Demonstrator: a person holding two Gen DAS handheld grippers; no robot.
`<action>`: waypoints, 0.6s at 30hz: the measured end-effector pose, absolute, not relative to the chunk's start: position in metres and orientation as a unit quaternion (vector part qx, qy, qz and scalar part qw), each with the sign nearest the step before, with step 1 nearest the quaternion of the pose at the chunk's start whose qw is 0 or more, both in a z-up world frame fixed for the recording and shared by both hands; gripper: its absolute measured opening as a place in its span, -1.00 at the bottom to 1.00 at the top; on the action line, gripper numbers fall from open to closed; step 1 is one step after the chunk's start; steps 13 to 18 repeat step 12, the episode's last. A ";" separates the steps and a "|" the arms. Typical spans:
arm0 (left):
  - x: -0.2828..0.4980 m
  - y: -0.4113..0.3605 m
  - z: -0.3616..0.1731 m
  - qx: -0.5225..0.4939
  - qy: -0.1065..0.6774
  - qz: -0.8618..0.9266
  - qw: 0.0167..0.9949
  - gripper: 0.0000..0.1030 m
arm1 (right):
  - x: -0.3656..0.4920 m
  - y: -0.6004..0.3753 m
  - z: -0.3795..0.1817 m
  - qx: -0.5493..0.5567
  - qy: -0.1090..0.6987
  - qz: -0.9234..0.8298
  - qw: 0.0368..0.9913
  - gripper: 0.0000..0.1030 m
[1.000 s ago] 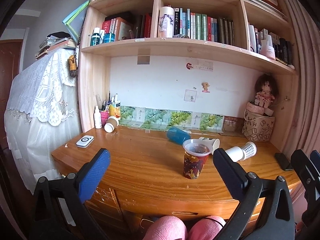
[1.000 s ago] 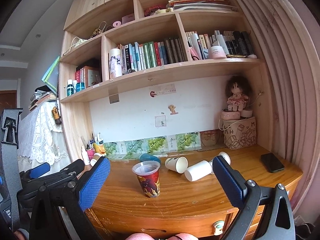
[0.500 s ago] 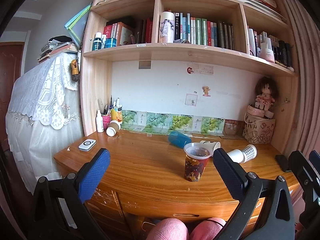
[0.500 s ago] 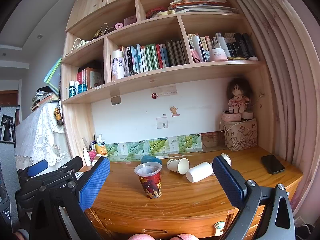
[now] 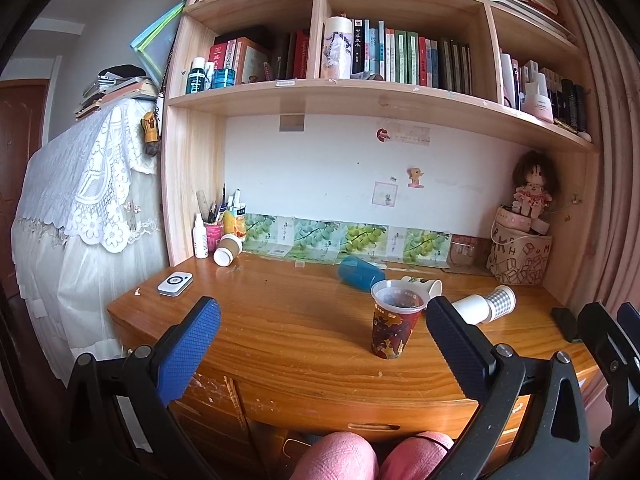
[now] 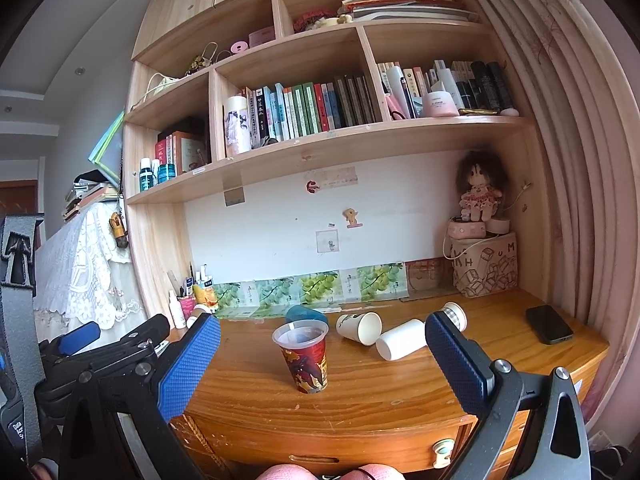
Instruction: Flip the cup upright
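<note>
Blue-padded and spread wide, the left gripper (image 5: pixel 320 320) hangs in front of the wooden desk (image 5: pixel 288 336), holding nothing. The right gripper (image 6: pixel 322 336) is likewise wide apart and empty, short of the desk's front edge. Between both pairs of fingers stands the red patterned cup (image 6: pixel 304 356), upright near the front of the desk, mouth up. Just behind the cup lies a blue cup (image 6: pixel 304 314) on its side. To the cup's right lie a printed paper cup (image 6: pixel 360 327), a white cup (image 6: pixel 402 344) and a checked cup (image 6: pixel 454 314), all tipped over. Further right of the cup rests a black phone (image 6: pixel 548 324). Far left of the cup, a brown-sleeved cup (image 5: pixel 227 249) lies beside a white remote (image 5: pixel 175 282).
</note>
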State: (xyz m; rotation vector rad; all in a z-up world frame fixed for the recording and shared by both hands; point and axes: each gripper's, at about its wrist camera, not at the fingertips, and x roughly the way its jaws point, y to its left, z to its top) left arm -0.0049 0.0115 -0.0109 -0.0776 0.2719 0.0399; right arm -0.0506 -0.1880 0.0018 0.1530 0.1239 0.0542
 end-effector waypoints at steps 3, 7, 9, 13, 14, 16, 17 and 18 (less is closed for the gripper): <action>-0.004 0.012 -0.011 -0.039 0.136 0.019 0.990 0.99 | -0.050 -0.187 0.002 0.077 0.062 0.027 0.995 0.99; -0.001 0.010 -0.013 -0.036 0.145 0.018 0.989 0.99 | -0.048 -0.186 0.000 0.075 0.073 0.032 0.994 0.99; -0.002 0.009 -0.013 -0.037 0.146 0.017 0.988 0.99 | -0.048 -0.185 -0.001 0.078 0.076 0.033 0.994 0.99; -0.004 0.008 -0.012 -0.034 0.142 0.016 0.989 0.99 | -0.047 -0.186 -0.002 0.085 0.079 0.031 0.993 0.99; -0.004 0.008 -0.012 -0.034 0.142 0.016 0.989 0.99 | -0.047 -0.186 -0.002 0.085 0.079 0.031 0.993 0.99; -0.004 0.008 -0.012 -0.034 0.142 0.016 0.989 0.99 | -0.047 -0.186 -0.002 0.085 0.079 0.031 0.993 0.99; -0.004 0.008 -0.012 -0.034 0.142 0.016 0.989 0.99 | -0.047 -0.186 -0.002 0.085 0.079 0.031 0.993 0.99; -0.004 0.008 -0.012 -0.034 0.142 0.016 0.989 0.99 | -0.047 -0.186 -0.002 0.085 0.079 0.031 0.993 0.99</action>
